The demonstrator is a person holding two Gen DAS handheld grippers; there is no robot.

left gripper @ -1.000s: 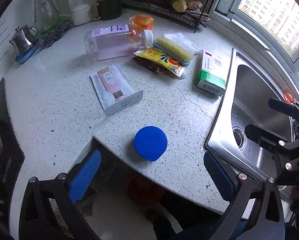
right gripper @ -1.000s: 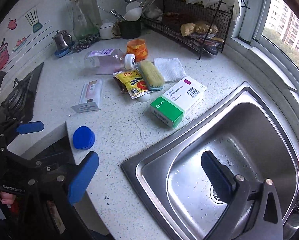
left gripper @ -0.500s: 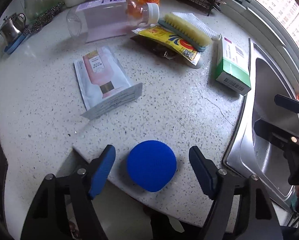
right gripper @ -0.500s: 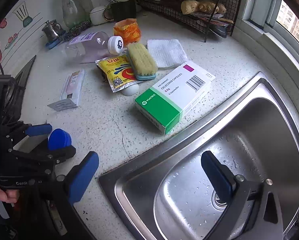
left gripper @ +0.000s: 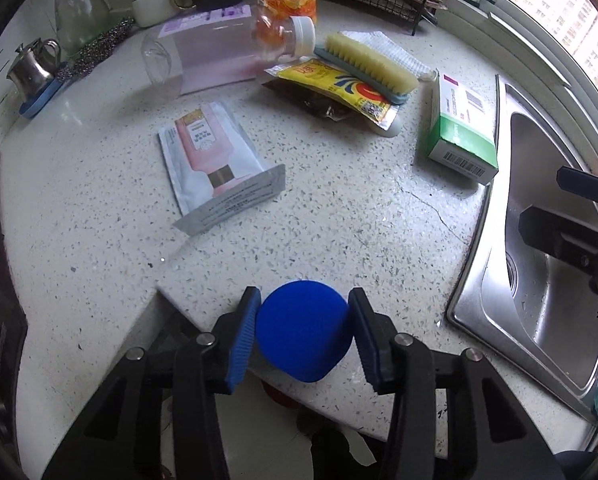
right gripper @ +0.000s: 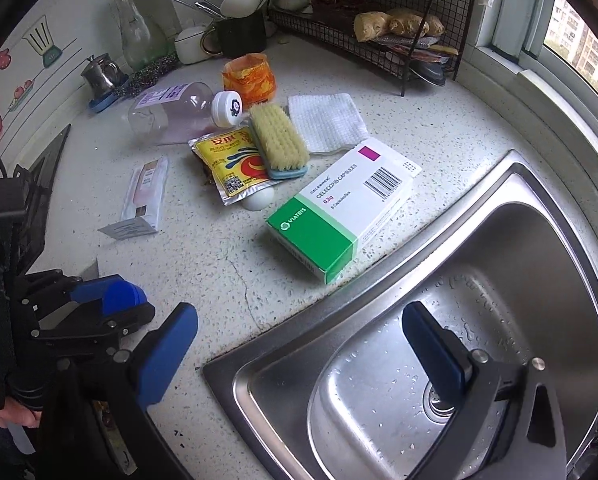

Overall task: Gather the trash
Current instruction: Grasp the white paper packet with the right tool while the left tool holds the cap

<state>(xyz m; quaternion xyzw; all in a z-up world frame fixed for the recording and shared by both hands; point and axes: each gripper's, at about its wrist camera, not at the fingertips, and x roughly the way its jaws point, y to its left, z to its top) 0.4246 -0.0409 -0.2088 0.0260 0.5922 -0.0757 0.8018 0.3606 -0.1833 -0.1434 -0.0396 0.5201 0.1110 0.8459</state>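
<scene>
**Blue cap between the closing left pads at the counter's edge**

The clearest print is on the green-and-white medicine box (right gripper: 341, 216), which lies flat on the speckled countertop (left gripper: 339, 208) just beside the sink (right gripper: 499, 280): "VIATRIS" on its green end, "CELEBREX", "CELECOXIB CAPSULES" and "0.2g" on the white face, with a barcode and a magenta square. The yellow sachet (right gripper: 233, 164) carries red characters too small to read and a QR code; a yellow scrubbing brush (right gripper: 279, 140) lies over its edge. The fallen clear bottle (left gripper: 215, 56) has a purple label whose writing is illegible, and its white lid shows a small dark logo. A flat grey-and-pink packet (left gripper: 215, 164) shows a picture of a bottle; its text is too fine to make out.

The left gripper (left gripper: 303, 332) points steeply down at the near edge of the countertop. Its jaws are closing, with the round blue cap (left gripper: 303, 330) between them, and both blue pads meet the cap's sides. The cap sits on the counter right at its front lip.

The right gripper (right gripper: 299, 344) tilts down over the sink's near corner, its fingers spread wide with nothing between them. A hand (right gripper: 15, 416) shows at the lower left of the right wrist view, gripping the left tool
</scene>
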